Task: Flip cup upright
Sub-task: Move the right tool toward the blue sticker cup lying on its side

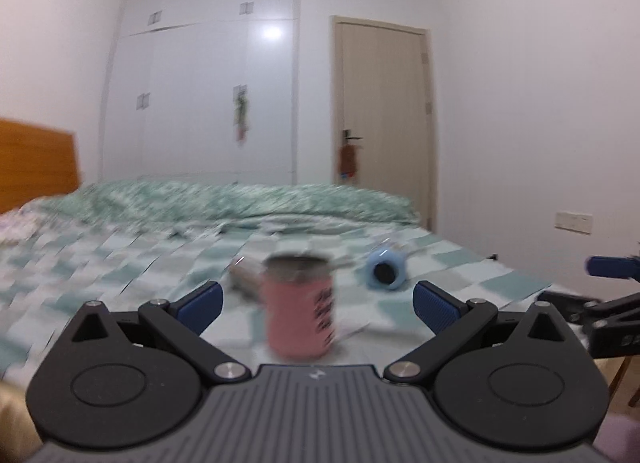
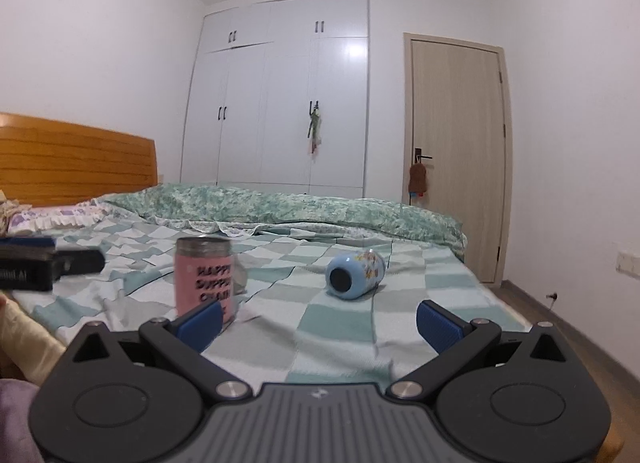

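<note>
While upright, pink cup [image 2: 204,277] reads "HAPPY".

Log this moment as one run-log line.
left gripper: open, empty | right gripper: open, empty | pink lettered cup: upright | pale blue cartoon-print cup: on side, checked bedsheet

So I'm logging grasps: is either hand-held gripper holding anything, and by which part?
Nothing is held. The left hand-held gripper and right hand-held gripper are open; the pink cup stands free, and the blue cup lies free.

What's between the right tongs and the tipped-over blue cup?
Nothing visible. The blue cup lies on its side on the checked bedspread, straight ahead of the open right tongs. The upright pink cup stands off left.
</note>
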Motion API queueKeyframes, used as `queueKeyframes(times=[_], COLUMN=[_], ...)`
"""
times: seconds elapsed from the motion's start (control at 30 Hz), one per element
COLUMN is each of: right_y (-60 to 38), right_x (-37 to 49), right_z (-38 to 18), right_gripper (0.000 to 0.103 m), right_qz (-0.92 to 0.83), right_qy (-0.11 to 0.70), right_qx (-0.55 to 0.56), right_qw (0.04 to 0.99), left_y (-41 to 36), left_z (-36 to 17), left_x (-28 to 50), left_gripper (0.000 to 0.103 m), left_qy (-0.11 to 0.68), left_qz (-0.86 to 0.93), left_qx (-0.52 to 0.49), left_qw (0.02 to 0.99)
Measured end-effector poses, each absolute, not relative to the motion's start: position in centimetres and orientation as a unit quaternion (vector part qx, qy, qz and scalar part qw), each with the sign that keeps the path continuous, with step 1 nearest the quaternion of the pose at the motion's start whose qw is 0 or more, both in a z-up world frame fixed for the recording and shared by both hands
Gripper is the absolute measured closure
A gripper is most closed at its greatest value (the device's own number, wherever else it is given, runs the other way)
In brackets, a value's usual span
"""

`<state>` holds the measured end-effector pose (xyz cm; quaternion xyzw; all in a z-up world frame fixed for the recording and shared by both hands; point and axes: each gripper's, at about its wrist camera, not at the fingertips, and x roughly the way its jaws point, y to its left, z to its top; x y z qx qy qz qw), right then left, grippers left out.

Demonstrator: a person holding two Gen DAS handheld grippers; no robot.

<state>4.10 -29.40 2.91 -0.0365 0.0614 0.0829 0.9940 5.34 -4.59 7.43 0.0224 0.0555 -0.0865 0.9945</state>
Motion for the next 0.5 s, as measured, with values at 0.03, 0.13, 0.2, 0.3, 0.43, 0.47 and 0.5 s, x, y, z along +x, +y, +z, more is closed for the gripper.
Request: queueKeyframes(times=[0.03, 0.13, 0.2, 0.3, 0.43, 0.47, 0.5], right_y=[-30.0, -31.3, -32.5, -34.2, -36.1, -36.7, -37.0], right_x=[4.9, 7.4, 9.5, 12.6, 17.1, 18.4, 19.5], right_z=[3.6, 5.3, 6.2, 7.3, 8.1, 8.2, 8.2], right_gripper=[0.000, 0.000, 0.000, 0.000, 0.000, 0.000, 0.000], right_qz=[0.083, 0.080, 0.082, 0.089, 0.095, 0.096, 0.097], right_qy=[0.061, 0.064, 0.073, 0.091, 0.120, 0.128, 0.134], right_qx=[-0.042, -0.056, -0.064, -0.073, -0.089, -0.093, -0.097], right_qw=[0.994, 0.993, 0.992, 0.989, 0.984, 0.983, 0.981], left_y=[-5.4, -8.2, -9.8, -12.0, -14.5, -15.1, -15.6], left_z=[8.0, 9.8, 10.8, 12.1, 13.5, 13.9, 14.1], left_x=[6.1, 8.7, 11.0, 14.9, 20.5, 21.9, 23.3], left_gripper=[0.000, 0.000, 0.000, 0.000, 0.000, 0.000, 0.000], left_qy=[0.051, 0.049, 0.064, 0.095, 0.146, 0.161, 0.176], left_qz=[-0.092, -0.110, -0.120, -0.134, -0.146, -0.148, -0.151], left_qx=[0.030, 0.049, 0.048, 0.046, 0.055, 0.057, 0.058], left_qw=[0.994, 0.992, 0.990, 0.985, 0.977, 0.974, 0.971])
